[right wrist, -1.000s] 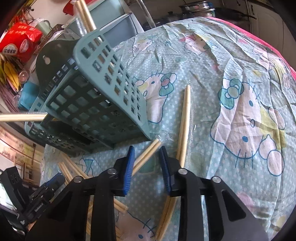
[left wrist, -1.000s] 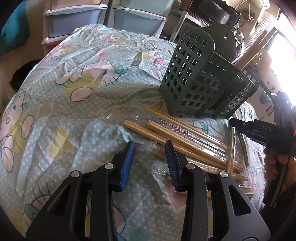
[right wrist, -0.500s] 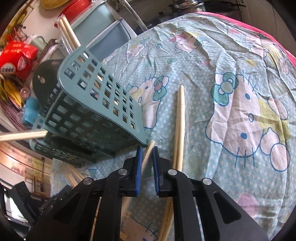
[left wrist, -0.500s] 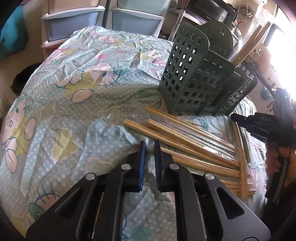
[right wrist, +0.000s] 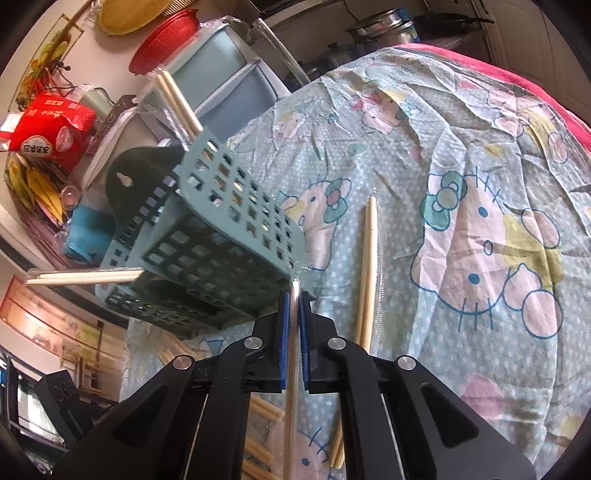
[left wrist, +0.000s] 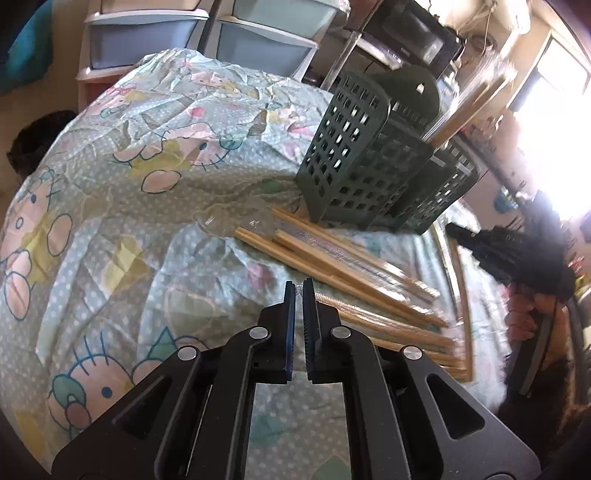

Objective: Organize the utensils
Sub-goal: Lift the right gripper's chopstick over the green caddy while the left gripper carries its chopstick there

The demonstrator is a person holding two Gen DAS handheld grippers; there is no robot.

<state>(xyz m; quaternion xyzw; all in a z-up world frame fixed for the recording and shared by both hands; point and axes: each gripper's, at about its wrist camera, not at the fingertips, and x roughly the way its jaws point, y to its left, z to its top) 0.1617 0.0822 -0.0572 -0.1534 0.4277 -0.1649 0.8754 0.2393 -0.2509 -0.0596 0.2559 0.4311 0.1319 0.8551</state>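
Note:
A dark green slotted caddy (left wrist: 354,166) (right wrist: 221,240) stands on the cartoon-print cloth (left wrist: 147,177), with wrapped chopsticks (left wrist: 469,107) (right wrist: 177,99) upright in it. Several wrapped wooden chopstick pairs (left wrist: 351,266) lie in a pile in front of it. My left gripper (left wrist: 299,284) is shut at the near end of the pile, with a sliver of clear wrapper pinched at its tips. My right gripper (right wrist: 294,295) is shut on one wrapped chopstick pair (right wrist: 290,387), which runs back between its jaws. From the left wrist view, the right gripper (left wrist: 452,230) is beside the caddy, held by a hand (left wrist: 524,314).
Another chopstick pair (right wrist: 369,266) lies on the cloth right of the caddy, and one (right wrist: 85,277) pokes sideways out of it. Plastic drawers (left wrist: 221,37) (right wrist: 236,81), a microwave (left wrist: 417,33), a red bag (right wrist: 51,125) and pots (right wrist: 380,26) crowd behind the table.
Both grippers have gone from open to shut. The right one has closed on a chopstick pair and risen slightly with it. The left one has closed on the wrapper end at the pile.

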